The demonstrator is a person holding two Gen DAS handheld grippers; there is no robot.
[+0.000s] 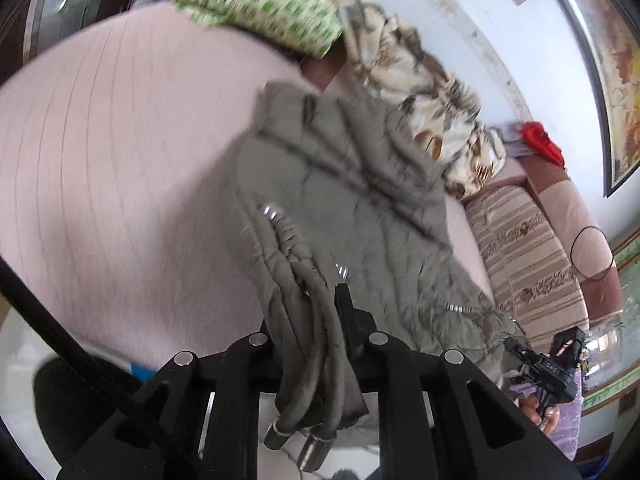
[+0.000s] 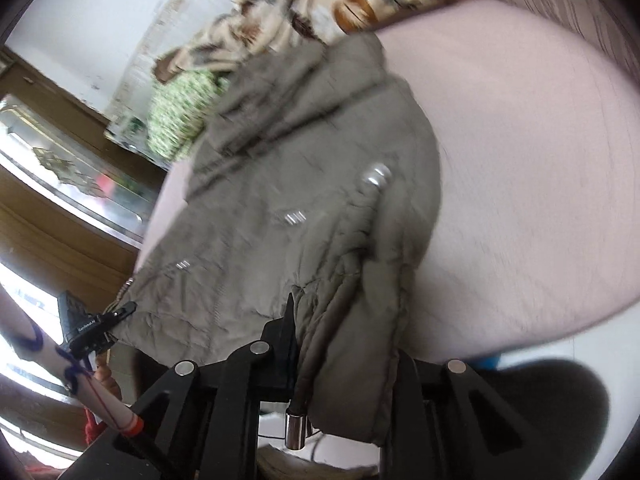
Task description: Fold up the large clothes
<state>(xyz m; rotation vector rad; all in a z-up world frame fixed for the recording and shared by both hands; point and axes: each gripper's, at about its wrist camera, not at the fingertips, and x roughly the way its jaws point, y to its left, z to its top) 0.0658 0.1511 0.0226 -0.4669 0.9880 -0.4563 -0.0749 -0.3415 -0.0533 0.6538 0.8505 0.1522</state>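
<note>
A large olive-grey padded jacket (image 1: 344,200) with silver snaps lies spread over a pink bed sheet (image 1: 120,160). My left gripper (image 1: 320,320) is shut on the jacket's bunched hem, with drawstring cords and metal toggles hanging between the fingers. My right gripper (image 2: 320,320) is shut on another part of the jacket's (image 2: 312,184) hem, and it also shows in the left wrist view (image 1: 520,354) at the jacket's far corner. The left gripper shows in the right wrist view (image 2: 120,312) pinching the other corner. Both views are blurred by motion.
A green-patterned pillow (image 1: 256,4) and a cream floral blanket (image 1: 420,92) lie at the bed's head. A striped cushion (image 1: 528,256) and a red cloth (image 1: 540,140) sit by the white wall. The pink sheet (image 2: 520,160) spreads beside the jacket. A wooden cabinet (image 2: 60,208) stands beyond.
</note>
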